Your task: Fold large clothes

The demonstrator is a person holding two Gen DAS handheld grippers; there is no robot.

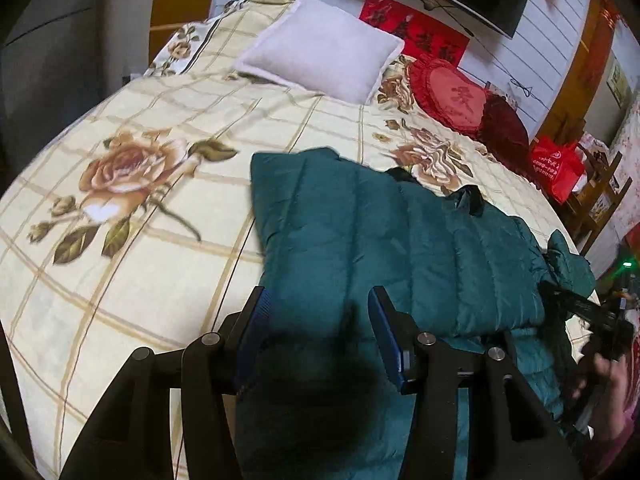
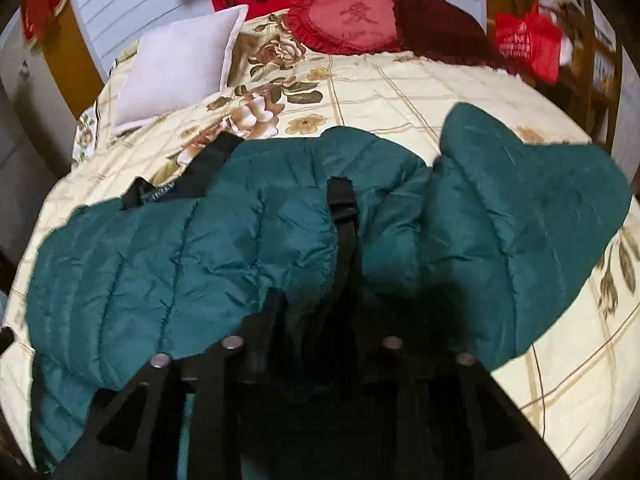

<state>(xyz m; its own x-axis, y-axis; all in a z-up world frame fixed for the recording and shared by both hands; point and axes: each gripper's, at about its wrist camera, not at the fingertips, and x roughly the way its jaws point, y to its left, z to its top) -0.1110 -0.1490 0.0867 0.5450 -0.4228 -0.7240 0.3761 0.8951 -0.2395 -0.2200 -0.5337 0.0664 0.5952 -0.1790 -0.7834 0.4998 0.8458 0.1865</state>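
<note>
Your teal puffer jacket [image 2: 256, 240] lies spread on the floral bedspread [image 1: 120, 240], filling the lower centre of both views. Your left gripper [image 1: 316, 320] hangs released over its near edge. Your right gripper [image 2: 316, 312] is too dark to read.

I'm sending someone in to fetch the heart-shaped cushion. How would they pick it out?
Go to the bed with the rose-print cover and look along its far edge by the wall. The heart-shaped cushion lies between a plain pale pillow and a dark maroon cushion; only it is bright red and frilled.
</note>
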